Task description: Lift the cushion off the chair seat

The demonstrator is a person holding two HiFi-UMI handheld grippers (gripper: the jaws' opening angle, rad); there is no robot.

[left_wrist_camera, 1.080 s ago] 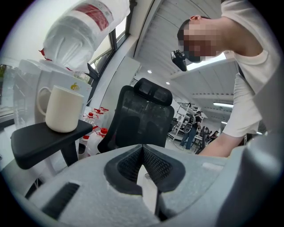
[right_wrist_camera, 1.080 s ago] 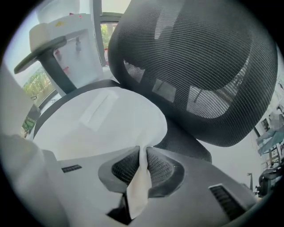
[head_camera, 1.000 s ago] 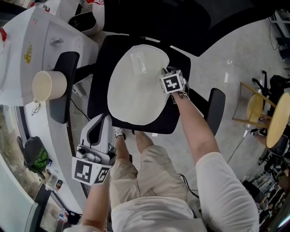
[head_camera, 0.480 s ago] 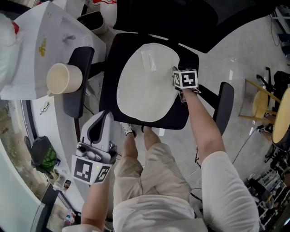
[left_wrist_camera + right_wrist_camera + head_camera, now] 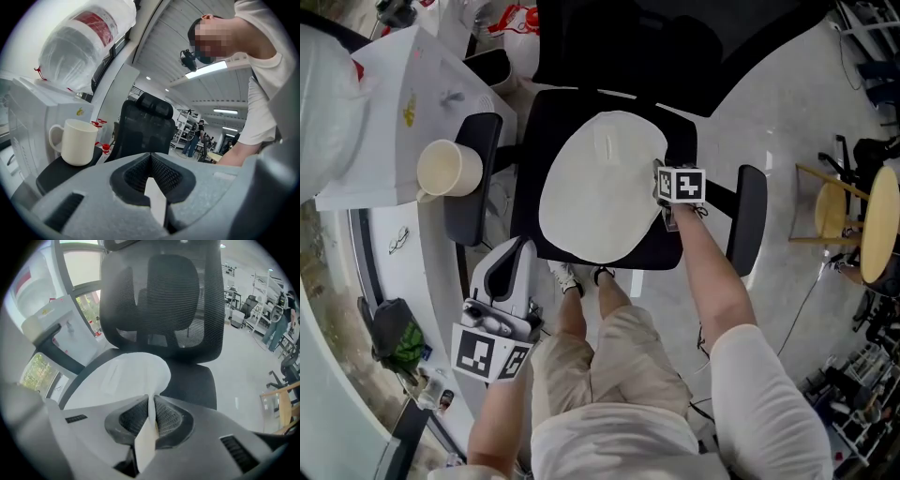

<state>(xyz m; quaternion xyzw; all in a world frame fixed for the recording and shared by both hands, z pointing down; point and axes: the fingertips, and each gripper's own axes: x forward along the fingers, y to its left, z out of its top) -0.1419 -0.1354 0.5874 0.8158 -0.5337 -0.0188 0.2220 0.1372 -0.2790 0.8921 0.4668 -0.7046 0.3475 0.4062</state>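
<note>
A cream oval cushion [image 5: 595,192] lies on the black chair seat [image 5: 670,248]. My right gripper [image 5: 664,208] is at the cushion's right edge, shut on it. In the right gripper view the cushion [image 5: 122,378] rises off the seat [image 5: 192,385] into the closed jaws of my right gripper [image 5: 151,404]. My left gripper [image 5: 511,258] hangs near the seat's front left corner, clear of the cushion. The left gripper view has my left gripper [image 5: 151,157] shut, with nothing of the cushion in it.
A cream mug [image 5: 448,169] stands on the chair's left armrest [image 5: 473,211], next to a white desk [image 5: 394,103]. The right armrest [image 5: 747,225] is just right of my arm. A wooden stool [image 5: 834,220] stands far right. The mesh backrest [image 5: 164,296] rises behind the seat.
My right gripper has stayed shut on the cushion's right edge and rolled, and that edge has come up a little. The left gripper has barely shifted in the picture.
</note>
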